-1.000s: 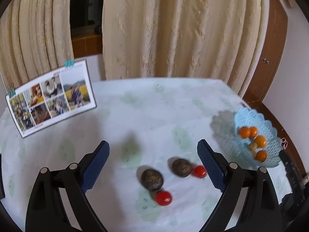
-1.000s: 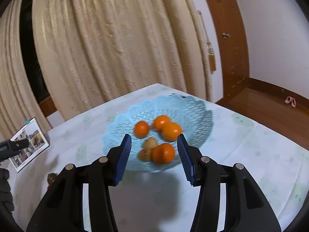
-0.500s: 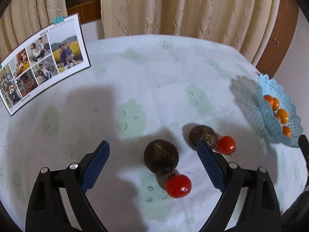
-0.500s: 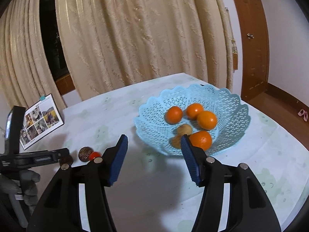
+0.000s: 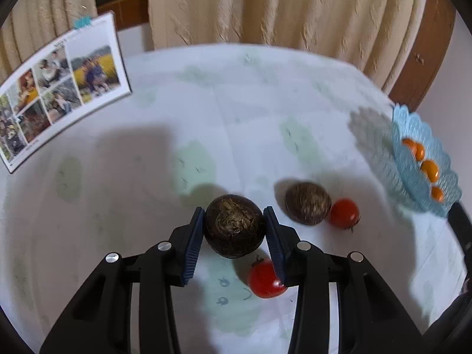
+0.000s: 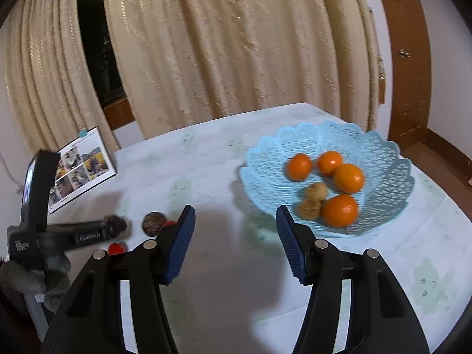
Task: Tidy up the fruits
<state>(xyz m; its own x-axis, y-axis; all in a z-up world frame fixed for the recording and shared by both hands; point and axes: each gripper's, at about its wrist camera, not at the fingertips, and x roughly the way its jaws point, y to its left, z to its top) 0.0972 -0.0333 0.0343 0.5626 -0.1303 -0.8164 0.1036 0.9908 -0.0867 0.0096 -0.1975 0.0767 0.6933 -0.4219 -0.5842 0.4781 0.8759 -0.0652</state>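
Basket [image 6: 383,153]: holding six fruits. Table [image 5: 236,118]: carrying four more. Left gripper [image 5: 234,224] fingers clenching dark brown fruit [image 5: 234,225]; right gripper [image 6: 236,236] fingers gaping, idling.

The tablecloth [image 5: 250,112] is white with pale green patches. On it lie 2 dark brown fibrous fruits [image 5: 234,225] and 2 red tomatoes [image 5: 344,214]. The lattice basket [image 6: 380,159] is light blue, holding 4 oranges [image 6: 348,178]. Both grippers' pads [image 6: 181,244] are ribbed blue on black.

No legible text anywhere.
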